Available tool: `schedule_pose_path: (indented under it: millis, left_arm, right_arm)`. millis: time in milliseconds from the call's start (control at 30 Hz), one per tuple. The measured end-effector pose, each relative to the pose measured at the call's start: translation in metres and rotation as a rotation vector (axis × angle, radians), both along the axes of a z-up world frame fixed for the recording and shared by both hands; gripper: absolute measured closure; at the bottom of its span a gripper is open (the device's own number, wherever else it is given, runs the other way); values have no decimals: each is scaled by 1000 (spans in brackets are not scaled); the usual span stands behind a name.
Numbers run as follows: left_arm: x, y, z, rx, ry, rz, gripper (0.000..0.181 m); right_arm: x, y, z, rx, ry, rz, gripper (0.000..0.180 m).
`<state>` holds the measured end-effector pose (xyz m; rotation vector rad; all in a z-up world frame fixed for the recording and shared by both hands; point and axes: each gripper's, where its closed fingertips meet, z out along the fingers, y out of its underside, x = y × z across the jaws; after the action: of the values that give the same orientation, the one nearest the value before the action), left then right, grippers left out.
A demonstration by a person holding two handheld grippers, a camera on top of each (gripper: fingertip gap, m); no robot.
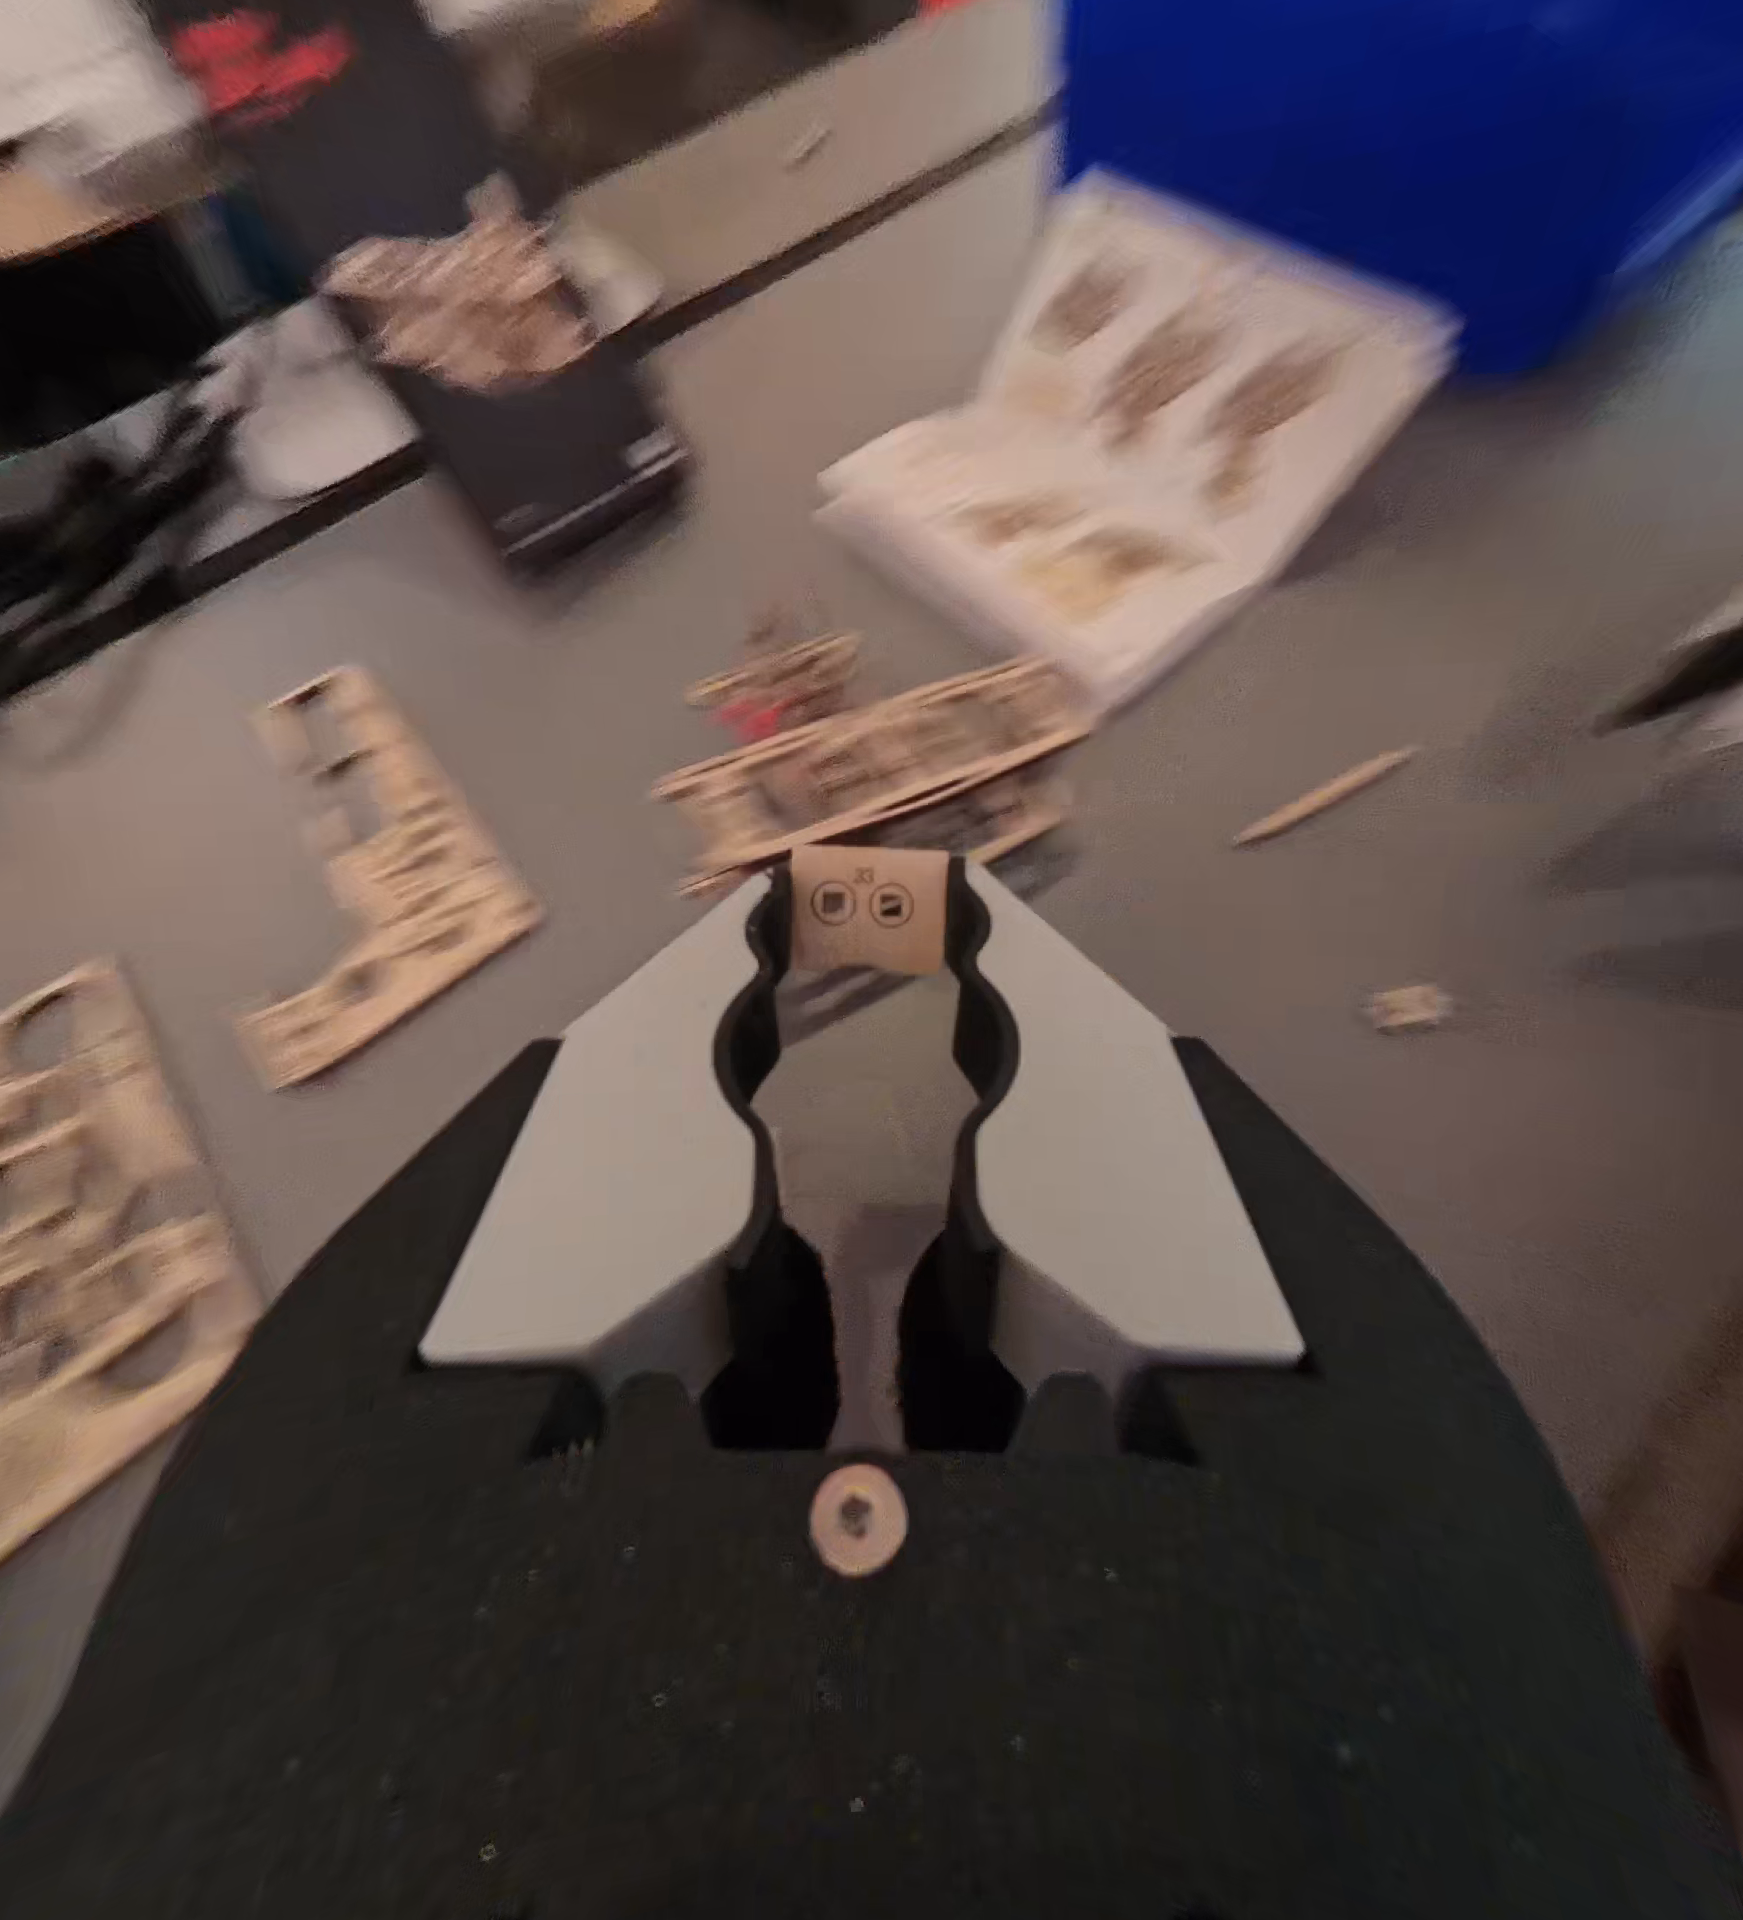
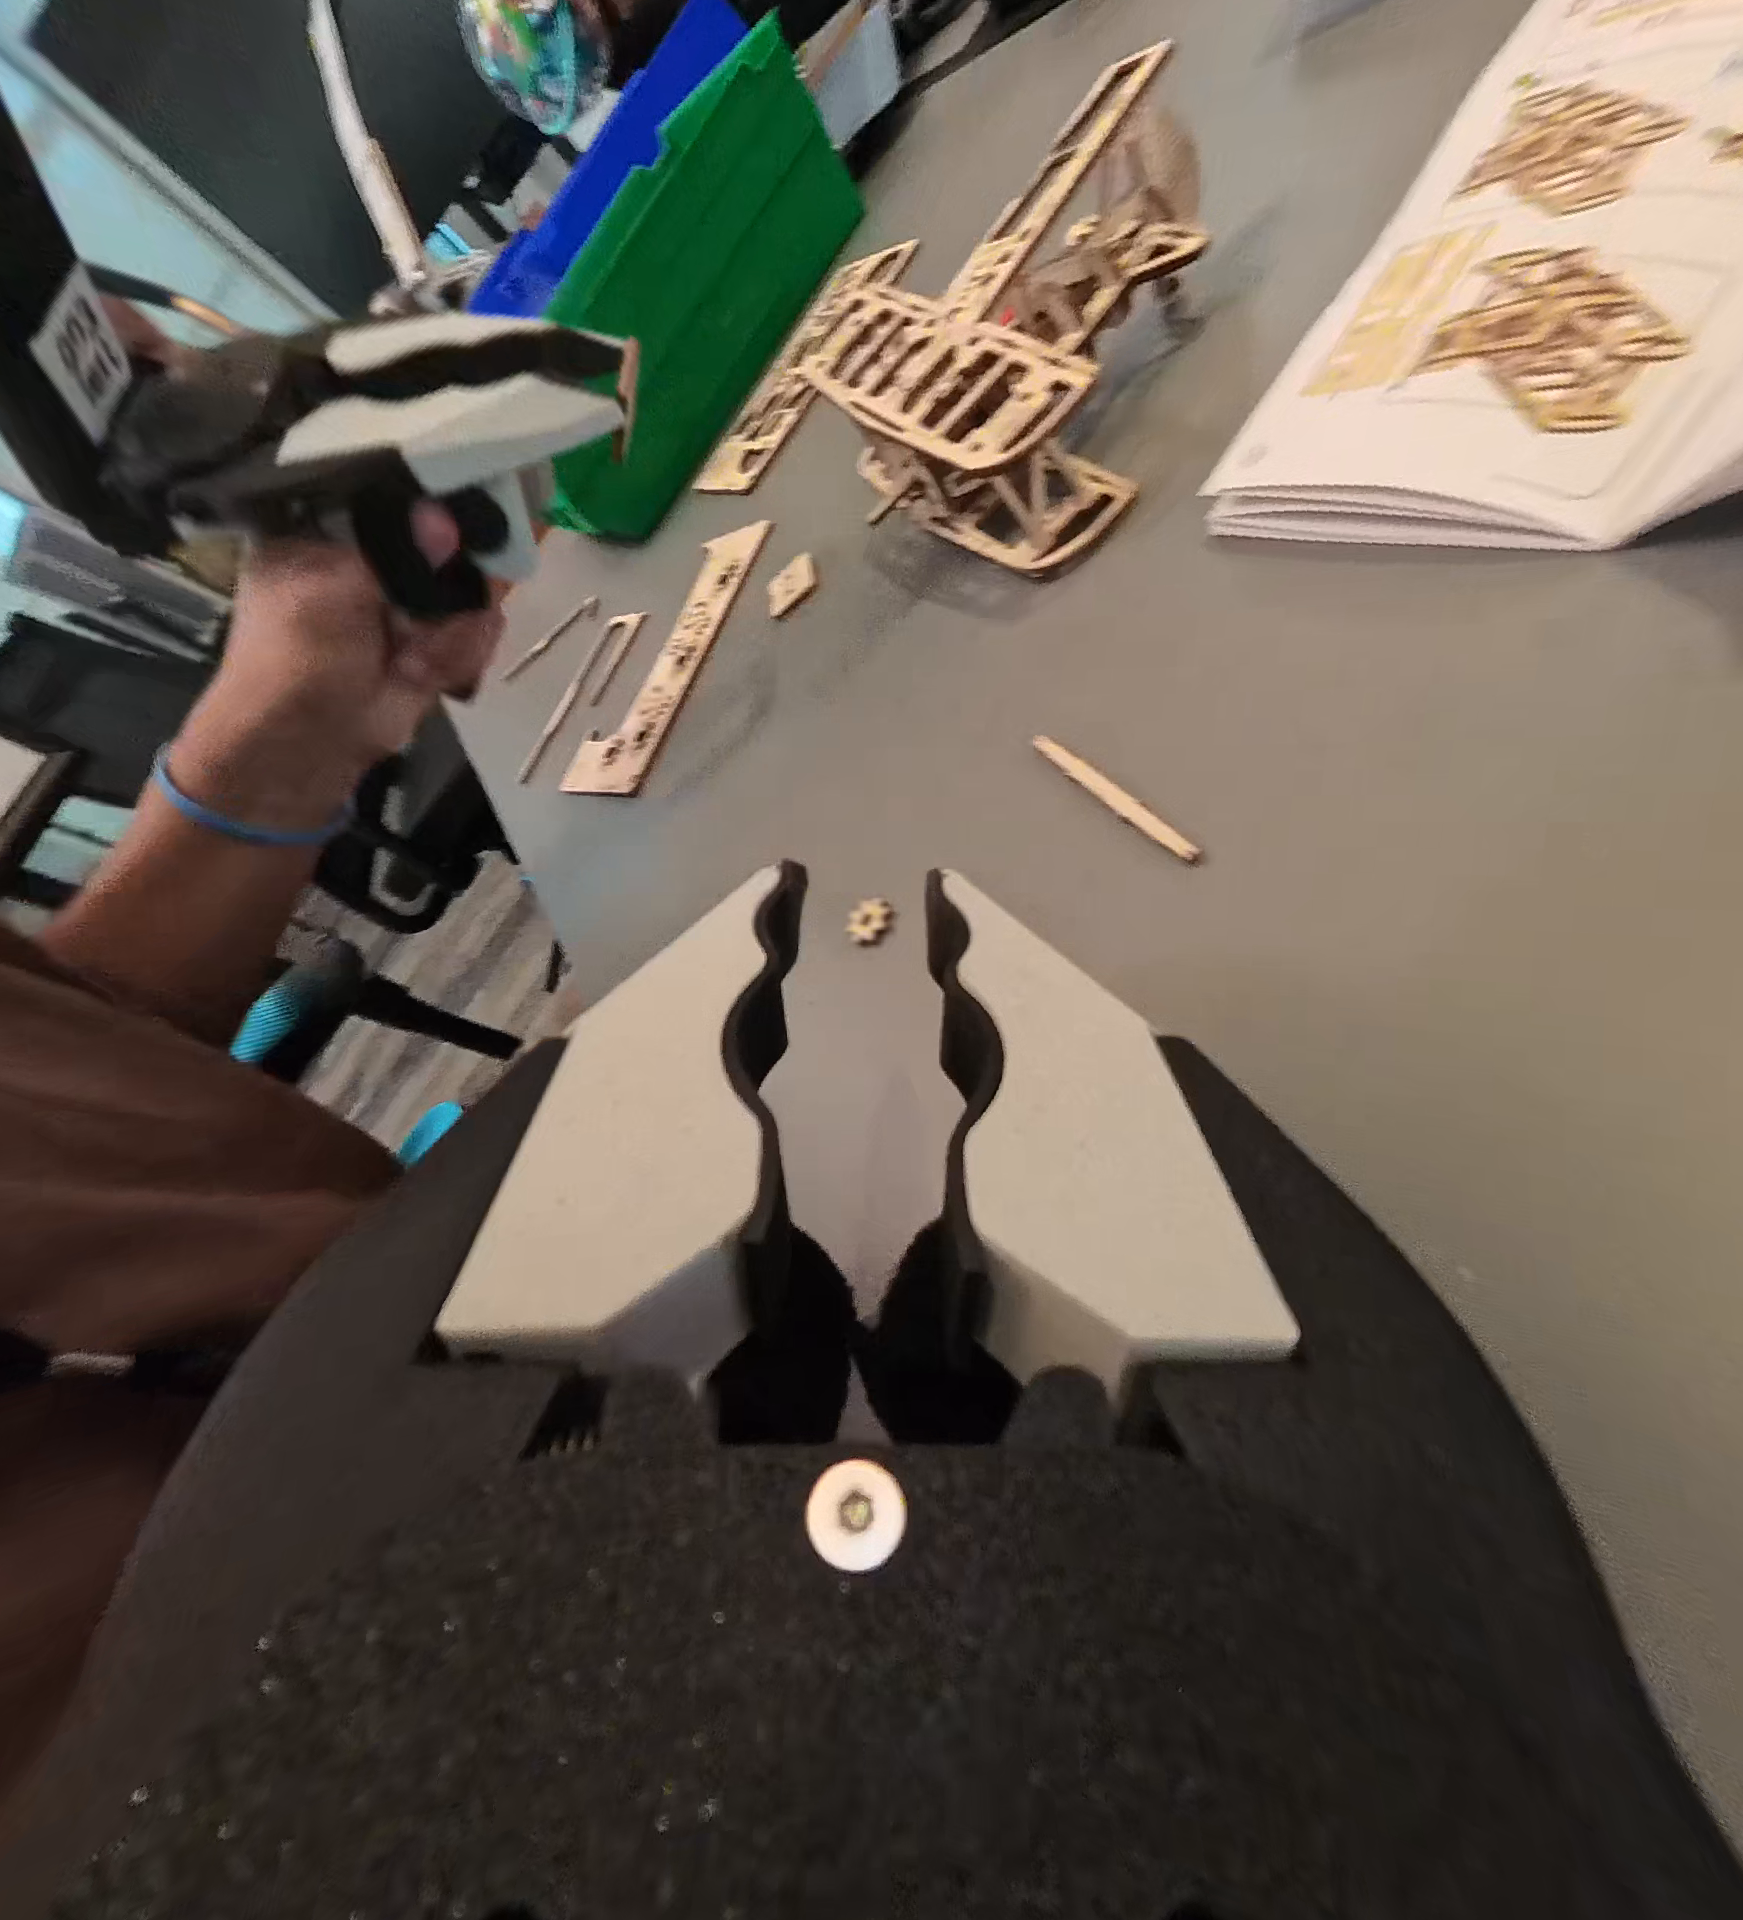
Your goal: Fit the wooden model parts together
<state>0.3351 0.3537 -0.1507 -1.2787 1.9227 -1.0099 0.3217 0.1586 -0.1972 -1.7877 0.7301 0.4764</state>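
My left gripper (image 1: 868, 902) is shut on a small flat wooden piece (image 1: 868, 914) held between its fingertips, above the grey table. It also shows in the right wrist view (image 2: 623, 400), raised at the left with the wooden piece (image 2: 626, 405) at its tip. The half-built wooden model (image 2: 960, 395) stands on the table beyond it; in the left wrist view the model (image 1: 867, 748) is blurred just past the held piece. My right gripper (image 2: 865, 883) is open and empty, low over the table, with a tiny wooden gear (image 2: 870, 921) lying between its fingertips.
Punched-out wooden sheets (image 1: 379, 873) lie at the left. An open instruction booklet (image 2: 1532, 312) lies at the right. A wooden stick (image 2: 1116, 798), a long flat part (image 2: 669, 665) and thin strips lie on the table (image 2: 1366, 935). Green (image 2: 701, 281) and blue bins (image 1: 1418, 156) stand at the edge. My right fingertips sit around 20 cm from my left ones.
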Motion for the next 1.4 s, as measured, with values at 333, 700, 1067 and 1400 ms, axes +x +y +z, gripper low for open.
schedule_pose_path:
  millis: [333, 700, 1067, 1400]
  left_arm:
    - [-24, -169, -19, -280, -88, -274, 154]
    - [-17, -178, -40, -148, -88, -307, 154]
    - [-18, -189, -53, -177, -32, -333, 154]
    - [-38, -185, -55, -682, 332, -481, 160]
  right_arm:
    - [-32, 24, 22, 228, 210, 127, 158]
    - [-7, 15, 8, 203, 216, 38, 155]
    - [-4, 10, -5, 113, 172, 32, 178]
    - [-33, 3, -2, 103, 217, 290, 178]
